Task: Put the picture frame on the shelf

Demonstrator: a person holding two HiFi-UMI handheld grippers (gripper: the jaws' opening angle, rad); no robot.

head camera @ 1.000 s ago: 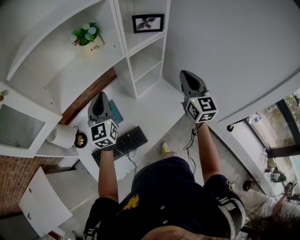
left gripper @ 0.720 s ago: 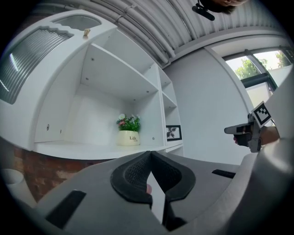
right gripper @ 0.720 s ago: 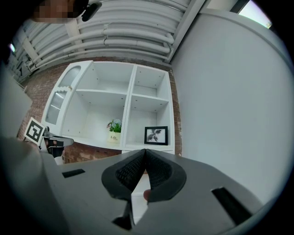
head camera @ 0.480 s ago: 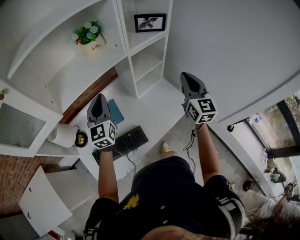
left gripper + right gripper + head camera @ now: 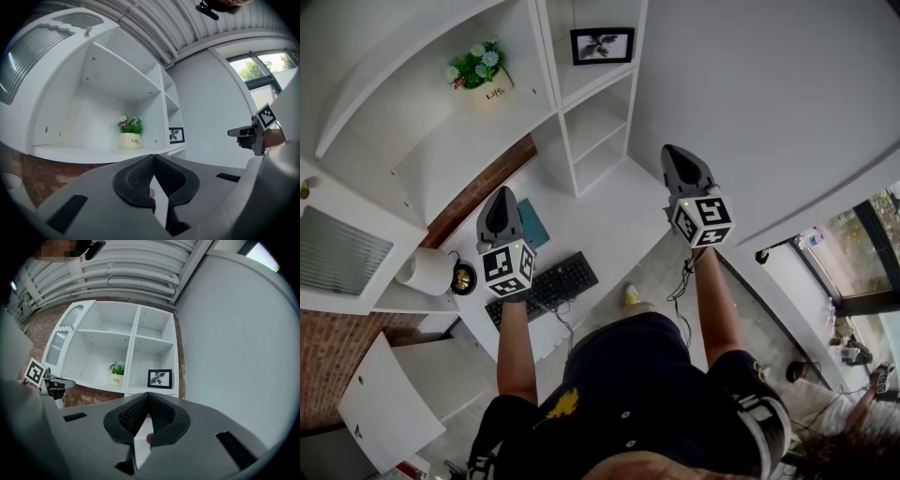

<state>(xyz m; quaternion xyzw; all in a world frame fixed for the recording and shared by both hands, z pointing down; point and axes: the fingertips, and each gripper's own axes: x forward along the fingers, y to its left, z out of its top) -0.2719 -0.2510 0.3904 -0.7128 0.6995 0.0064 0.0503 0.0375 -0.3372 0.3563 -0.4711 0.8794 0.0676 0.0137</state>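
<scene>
The black picture frame (image 5: pixel 602 45) stands upright in an upper compartment of the white shelf unit (image 5: pixel 553 103). It also shows in the left gripper view (image 5: pixel 176 135) and in the right gripper view (image 5: pixel 160 378). My left gripper (image 5: pixel 501 195) hovers over the desk, below and left of the frame, jaws shut on nothing (image 5: pixel 153 156). My right gripper (image 5: pixel 675 152) is held at the shelf's right, beside the white wall, its jaws also shut and empty (image 5: pixel 148 393). Neither gripper touches the frame.
A white pot of flowers (image 5: pixel 478 75) sits in the wide compartment left of the frame. On the white desk (image 5: pixel 609 202) lie a black keyboard (image 5: pixel 542 289) and a teal book (image 5: pixel 531 225); a paper roll (image 5: pixel 425 272) is at its left. A white chair (image 5: pixel 389 403) stands below.
Hardly anything: the head view has drifted slightly, and both grippers stay shut and almost in the same place.
</scene>
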